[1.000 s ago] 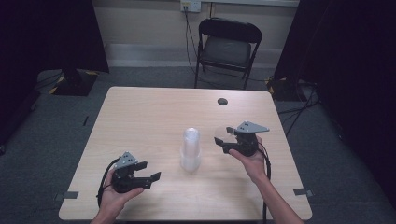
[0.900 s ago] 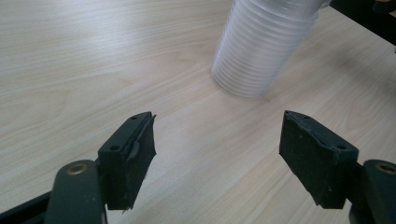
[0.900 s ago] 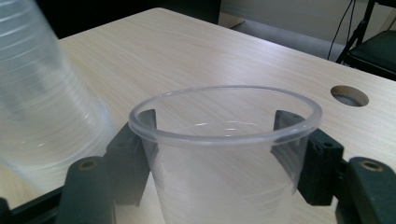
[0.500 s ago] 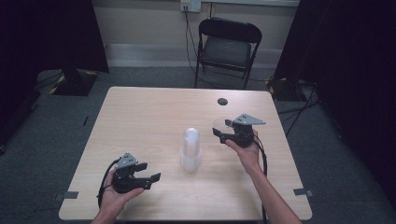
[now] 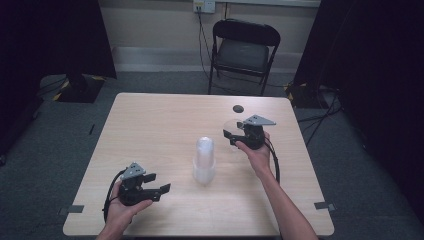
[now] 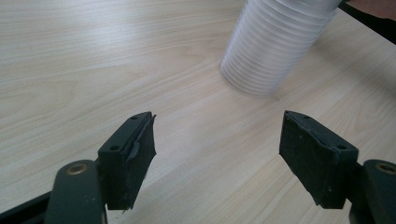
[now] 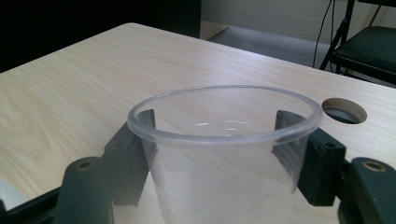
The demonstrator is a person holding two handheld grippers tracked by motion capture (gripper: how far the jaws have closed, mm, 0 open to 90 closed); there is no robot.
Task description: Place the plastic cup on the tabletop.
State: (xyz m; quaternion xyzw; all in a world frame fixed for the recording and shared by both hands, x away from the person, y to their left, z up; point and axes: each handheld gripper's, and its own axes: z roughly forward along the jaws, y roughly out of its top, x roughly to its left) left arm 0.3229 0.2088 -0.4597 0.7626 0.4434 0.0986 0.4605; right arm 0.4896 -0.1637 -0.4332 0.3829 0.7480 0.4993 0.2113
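Observation:
A stack of clear plastic cups (image 5: 204,160) stands upside down in the middle of the wooden table (image 5: 165,125); the left gripper view has it close ahead as ribbed cups (image 6: 275,46). My right gripper (image 5: 235,134) is past the stack on its right and is shut on a single clear cup (image 5: 229,125). That cup (image 7: 224,154) is upright, mouth up, with a black pad (image 7: 123,154) against its wall on each side. I cannot tell whether it touches the table. My left gripper (image 5: 159,183) rests near the front left, open, with bare wood between its jaws (image 6: 217,140).
A round dark hole (image 5: 238,108) in the tabletop lies just beyond the right gripper, also in the right gripper view (image 7: 344,110). A black folding chair (image 5: 245,50) stands behind the far edge. Dark curtains flank the room.
My right hand has carried the single cup toward the far edge and slightly left, nearer the round hole. The left hand and the stack have stayed put.

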